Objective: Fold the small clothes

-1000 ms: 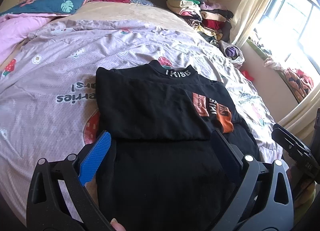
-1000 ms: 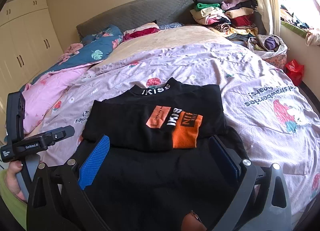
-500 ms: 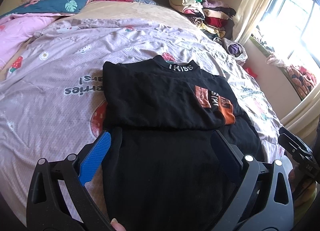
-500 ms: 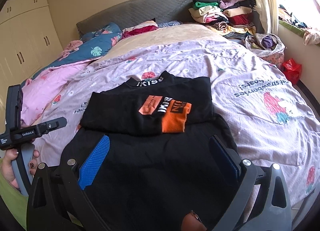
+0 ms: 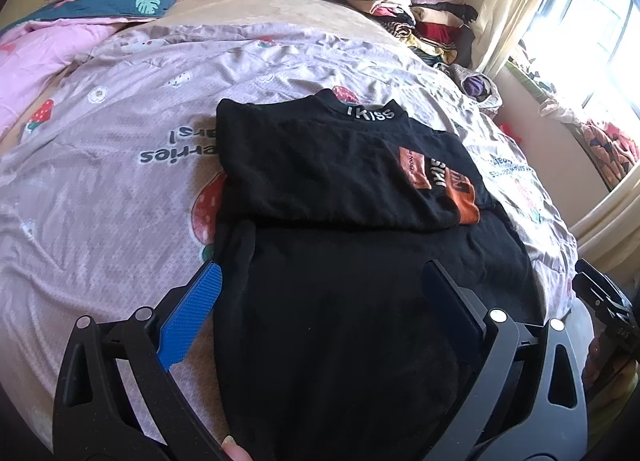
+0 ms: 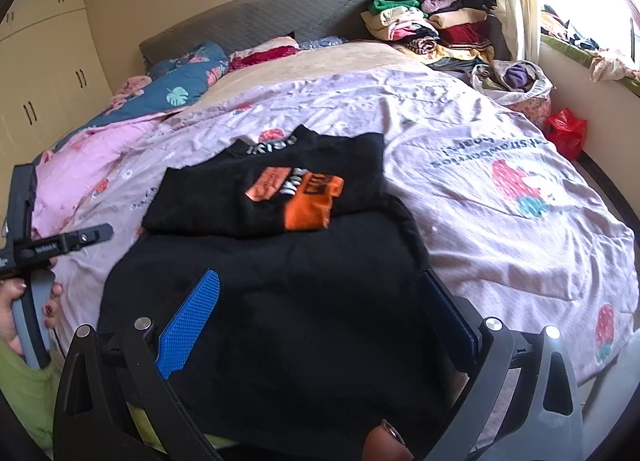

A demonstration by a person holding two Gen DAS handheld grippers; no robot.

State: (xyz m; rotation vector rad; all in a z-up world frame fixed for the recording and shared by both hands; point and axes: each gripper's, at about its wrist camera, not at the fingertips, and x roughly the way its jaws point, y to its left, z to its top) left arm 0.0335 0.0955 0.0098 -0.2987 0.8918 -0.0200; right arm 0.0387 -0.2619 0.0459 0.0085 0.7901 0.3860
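Garment: we see a black cotton shirt with an orange chest patch (image 5: 352, 229), sleeves folded in, flat on the lilac strawberry-print bedsheet (image 5: 120, 189).
Handling: we judge it soft, light, limp; best pinched at its near hem corners.
Left hand-held gripper (image 5: 320, 285): fingers apart, empty, above its near half.
Right hand-held gripper (image 6: 320, 293): likewise apart, empty.

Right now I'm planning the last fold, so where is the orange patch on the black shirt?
The orange patch sits on the folded-over upper part of the black shirt, toward its right side, below the lettered collar, on the lilac strawberry bedspread.

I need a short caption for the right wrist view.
Open right hand-held gripper above a half-folded black shirt on a bed.
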